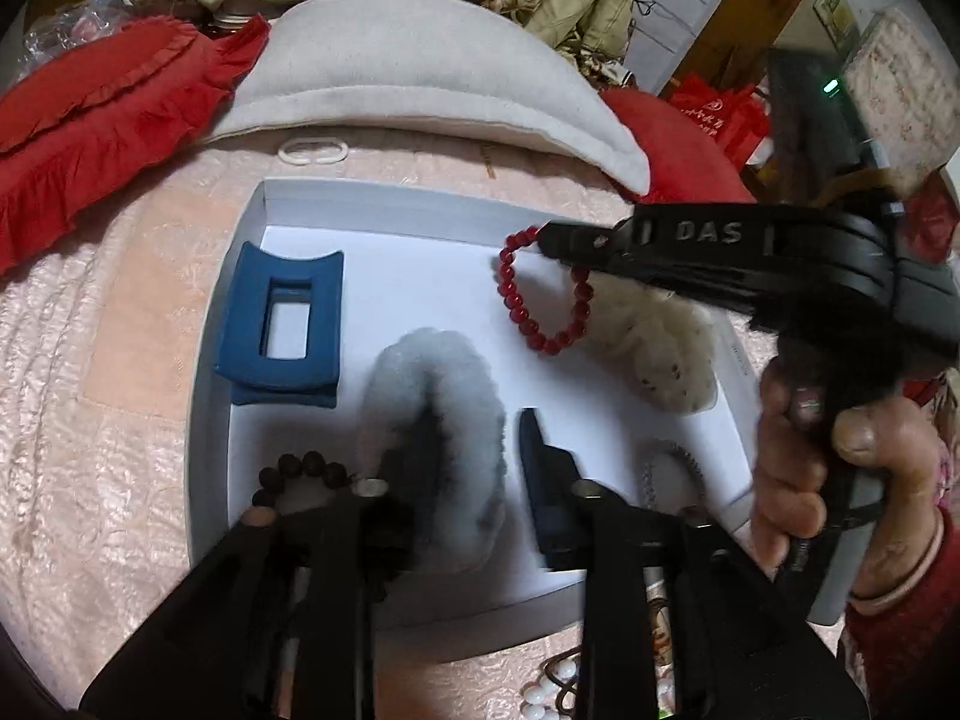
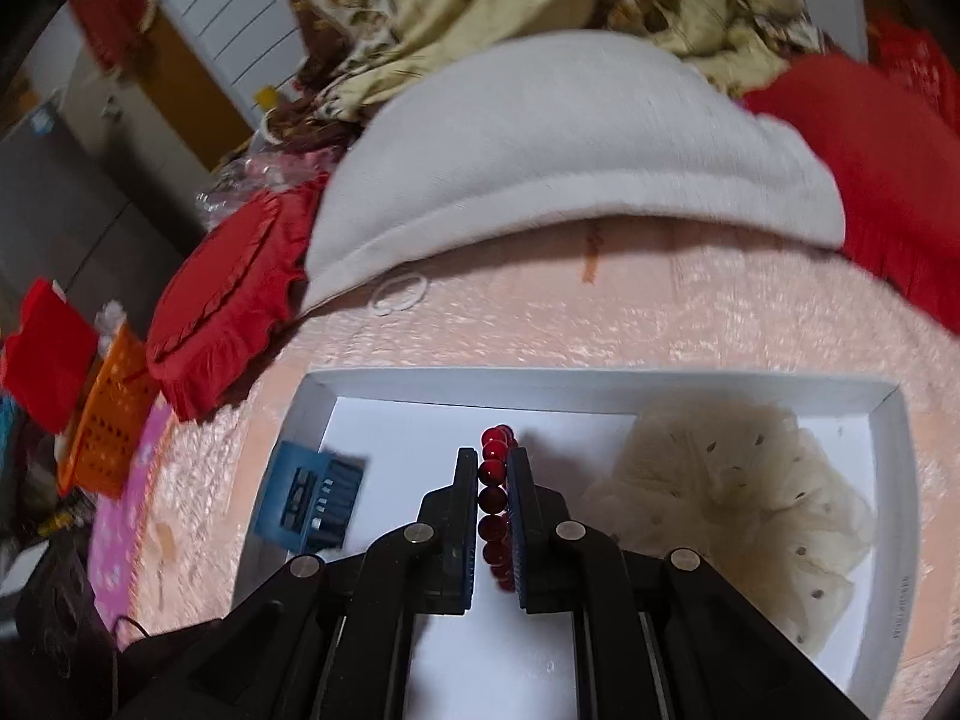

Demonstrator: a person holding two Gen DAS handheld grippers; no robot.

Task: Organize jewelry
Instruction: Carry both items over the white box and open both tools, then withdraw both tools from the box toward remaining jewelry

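A white shallow box (image 1: 384,204) lies on the pink bedspread. My right gripper (image 2: 492,462) is shut on a red bead bracelet (image 2: 493,498), which hangs above the box floor; the left wrist view shows that gripper (image 1: 549,240) holding the bracelet (image 1: 528,324) by its top. In the box are a blue holder (image 1: 282,324), a grey furry scrunchie (image 1: 468,372), a cream tulle scrunchie (image 2: 738,510), a dark wooden bead bracelet (image 1: 300,468) and a silver chain (image 1: 666,468). My left gripper (image 1: 474,420) is open low over the grey scrunchie, its left finger hidden in the fur.
A white pillow (image 1: 420,72) and red ruffled cushions (image 1: 102,138) lie behind the box. A white ring (image 1: 312,151) rests on the bedspread beyond it. White and dark beads (image 1: 552,690) lie near the box's front edge. An orange basket (image 2: 108,438) stands at the bed's left.
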